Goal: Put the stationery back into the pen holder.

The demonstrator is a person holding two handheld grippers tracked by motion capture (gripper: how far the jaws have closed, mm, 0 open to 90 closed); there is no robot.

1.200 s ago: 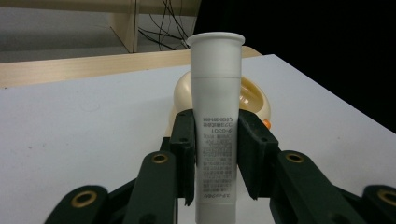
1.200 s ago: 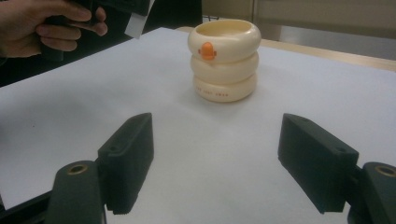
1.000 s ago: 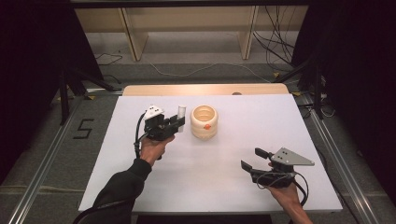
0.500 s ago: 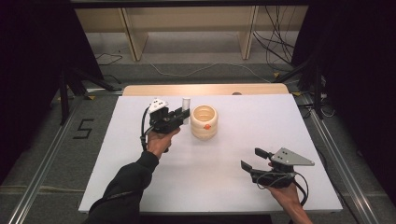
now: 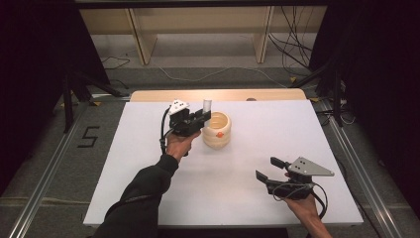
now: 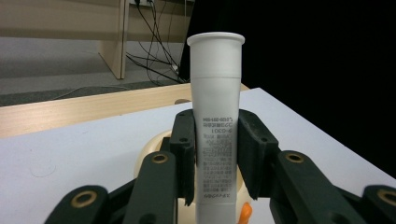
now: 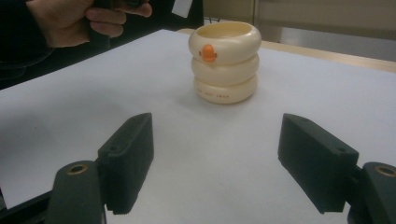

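Note:
A white tube [image 6: 215, 121] with small print stands upright between the jaws of my left gripper [image 6: 215, 156], which is shut on it. From above, that left gripper [image 5: 203, 117] holds the tube [image 5: 207, 105] raised at the left rim of a cream ribbed cup [image 5: 218, 130] with an orange mark. The cup [image 7: 225, 61] stands on the white table [image 7: 289, 112]. Near the table's front right my right gripper [image 5: 270, 169] rests open, its jaws [image 7: 215, 163] wide apart with nothing between them.
A wooden strip [image 5: 218, 94] runs along the table's far edge. Beyond it are shelf legs and cables [image 5: 292, 44] on the floor. Metal rails [image 5: 47, 168] flank the table. The person's hand [image 7: 77, 21] on the left gripper appears at the upper left of the right gripper view.
My left gripper has carried the tube to the right and slightly up, from left of the cup to its rim. The right gripper has stayed where it was.

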